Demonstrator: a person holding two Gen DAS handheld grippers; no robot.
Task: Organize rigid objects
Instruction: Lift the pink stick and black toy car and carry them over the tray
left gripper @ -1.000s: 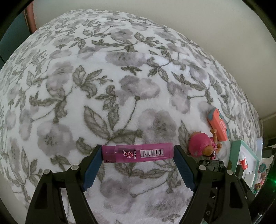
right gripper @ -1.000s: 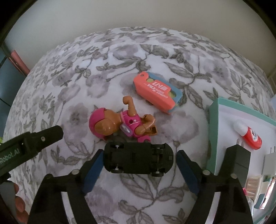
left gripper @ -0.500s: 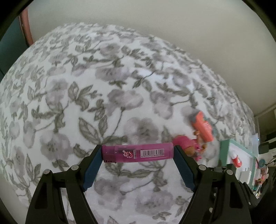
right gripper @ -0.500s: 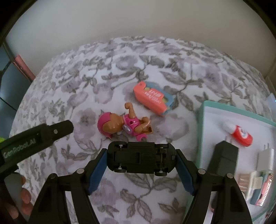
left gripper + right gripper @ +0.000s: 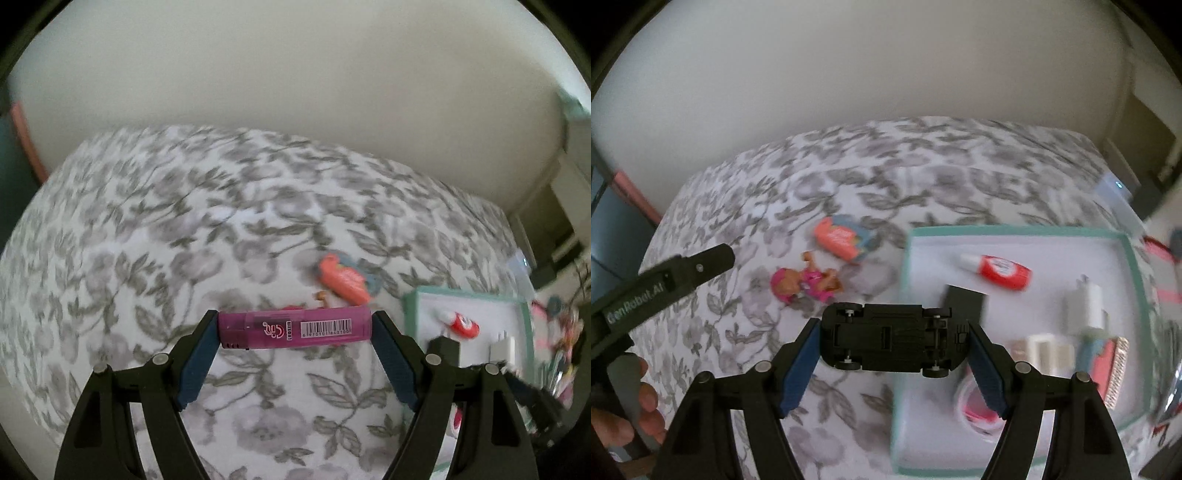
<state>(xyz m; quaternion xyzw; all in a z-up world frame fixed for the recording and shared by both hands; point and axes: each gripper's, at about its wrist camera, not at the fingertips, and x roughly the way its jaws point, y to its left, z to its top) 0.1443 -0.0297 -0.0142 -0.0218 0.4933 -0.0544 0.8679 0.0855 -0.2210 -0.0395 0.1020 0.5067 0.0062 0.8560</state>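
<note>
so, my left gripper has its blue-padded fingers spread wide and pressed on the two ends of a translucent purple lighter, a smooth rounded bar with a white barcode on its side, held crosswise above the bed. my right gripper is just as wide, clamped end to end on a black toy car turned underside up, so i see the moulded plastic chassis and four small wheels.

below both lies a soft, fuzzy bedspread printed with grey flowers and leaves. on it rests a small plastic doll figure with a pink helmet, lying on its side, and just beyond it a coral-and-blue rectangular case with rounded corners.

to the right sits a shallow box with a mint-green rim and a white floor. inside i make out a little red-and-white squeeze bottle, a white plug adapter, a matte black block partly behind the car, and a pink case edged with sparkly studs; the rest in there is too blurred to tell.

at the left edge of the right view, the black arm of the other gripper and my fingers on its handle show.
</note>
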